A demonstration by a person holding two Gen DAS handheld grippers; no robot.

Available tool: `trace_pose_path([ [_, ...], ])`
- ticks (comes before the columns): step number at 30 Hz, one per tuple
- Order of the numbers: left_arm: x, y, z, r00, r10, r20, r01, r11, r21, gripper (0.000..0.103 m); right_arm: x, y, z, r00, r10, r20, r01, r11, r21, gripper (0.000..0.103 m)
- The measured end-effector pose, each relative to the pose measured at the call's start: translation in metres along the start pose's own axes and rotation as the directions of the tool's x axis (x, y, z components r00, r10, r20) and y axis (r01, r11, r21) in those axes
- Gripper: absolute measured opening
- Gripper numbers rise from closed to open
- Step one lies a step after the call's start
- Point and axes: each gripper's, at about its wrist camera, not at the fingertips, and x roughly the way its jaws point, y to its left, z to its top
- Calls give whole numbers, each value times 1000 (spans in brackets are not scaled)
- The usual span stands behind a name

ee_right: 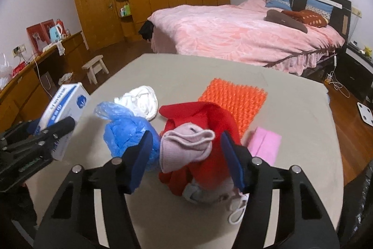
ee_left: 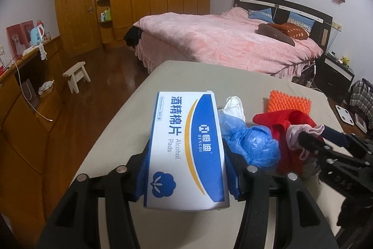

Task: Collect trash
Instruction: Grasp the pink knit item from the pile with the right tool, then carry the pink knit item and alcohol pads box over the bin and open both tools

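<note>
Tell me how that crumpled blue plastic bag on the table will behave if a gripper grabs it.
The blue plastic bag is thin, wrinkled film bunched loosely, so it will probably collapse under the pads and hang limp. It looks very light, so a nudge would likely slide it across the table. The glossy film may slip from a shallow pinch.

bag left of sock, mat behind

We see the far half of the table bare and open to a gripper. Nearer, the way is crowded: white bag, blue plastic bag, red cloth, orange mat and pink paper lie close together. The alcohol pad box blocks the left edge.
</note>
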Motion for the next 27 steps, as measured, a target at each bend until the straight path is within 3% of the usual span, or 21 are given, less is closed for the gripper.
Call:
trace_pose_path([
  [6,1,-2,2,1000,4,-2,-3,1000,7,54,13,-2,-4,999,1,-32,-2,1000,-9,34],
  [8,1,-5,3,1000,3,-3,-3,1000,11,54,12,-6,-3,999,24,-31,-24,1000,-2,32],
  [17,-8,-19,6,1000,1,4,-1,999,32,54,-26,-14,3,994,89,57,-91,996,21,31],
  [27,-25,-41,10,999,-43,28,41,998,55,54,-64,-23,2,995,48,90,-52,998,44,31],
])
